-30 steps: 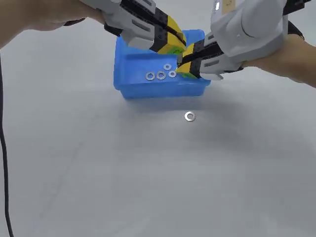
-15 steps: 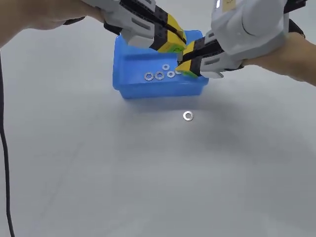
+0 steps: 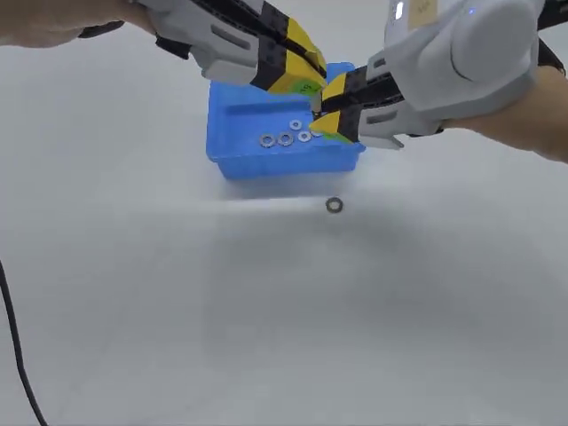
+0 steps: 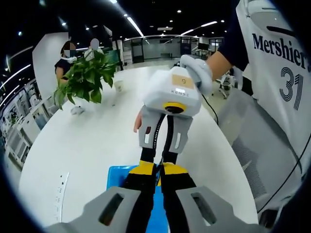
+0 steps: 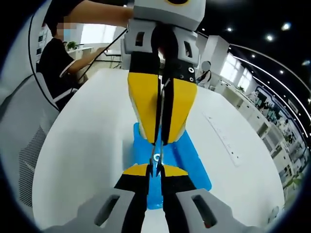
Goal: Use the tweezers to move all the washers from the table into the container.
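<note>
Table (image 3: 177,311) open around container (image 3: 266,164); washer (image 3: 334,205) outside front wall; left tool (image 3: 309,82), right tool (image 3: 328,120) narrow.

- My head view is bright and evenly lit from above, and sharp across the white table (image 3: 177,319).
- A soft, pale shadow sits just in front of the blue container (image 3: 232,158).
- Both gripper views bulge strongly toward their edges.
- Ceiling lights (image 4: 136,25) flare as white streaks in the left gripper view.
</note>
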The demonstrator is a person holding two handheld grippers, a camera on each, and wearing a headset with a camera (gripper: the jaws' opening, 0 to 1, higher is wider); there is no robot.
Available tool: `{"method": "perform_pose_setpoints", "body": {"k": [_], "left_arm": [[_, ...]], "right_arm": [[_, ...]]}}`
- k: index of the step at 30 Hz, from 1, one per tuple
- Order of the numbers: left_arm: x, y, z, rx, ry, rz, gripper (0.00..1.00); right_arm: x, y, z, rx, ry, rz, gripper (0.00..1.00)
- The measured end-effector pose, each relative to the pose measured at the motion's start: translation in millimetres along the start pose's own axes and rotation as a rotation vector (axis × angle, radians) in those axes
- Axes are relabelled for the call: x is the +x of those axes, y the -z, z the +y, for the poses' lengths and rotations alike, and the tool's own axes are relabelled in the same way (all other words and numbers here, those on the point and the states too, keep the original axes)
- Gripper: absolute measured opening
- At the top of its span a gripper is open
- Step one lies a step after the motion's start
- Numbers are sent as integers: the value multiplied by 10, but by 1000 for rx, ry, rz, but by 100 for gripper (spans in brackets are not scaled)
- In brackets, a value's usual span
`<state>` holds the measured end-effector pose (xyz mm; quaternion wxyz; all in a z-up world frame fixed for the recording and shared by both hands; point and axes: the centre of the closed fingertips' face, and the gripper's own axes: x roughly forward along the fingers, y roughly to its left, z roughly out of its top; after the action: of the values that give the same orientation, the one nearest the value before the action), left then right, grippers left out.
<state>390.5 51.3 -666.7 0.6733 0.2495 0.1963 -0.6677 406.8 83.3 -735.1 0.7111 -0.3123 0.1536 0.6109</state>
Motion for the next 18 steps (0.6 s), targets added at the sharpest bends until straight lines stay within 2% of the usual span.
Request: {"method": "perform_pose_setpoints", "body": {"k": [3,8,18], "left_arm": [[27,-12,-135,16,13,17,7],[68,-28,-295,22,26,29,7],[167,-49,-565,3,39,21,7]], "right_arm": [[-40,4,135,-1,-13,6,10],[-79,8,295,3,-32,11,9],[-192,61,595,39,-49,13,10]]}}
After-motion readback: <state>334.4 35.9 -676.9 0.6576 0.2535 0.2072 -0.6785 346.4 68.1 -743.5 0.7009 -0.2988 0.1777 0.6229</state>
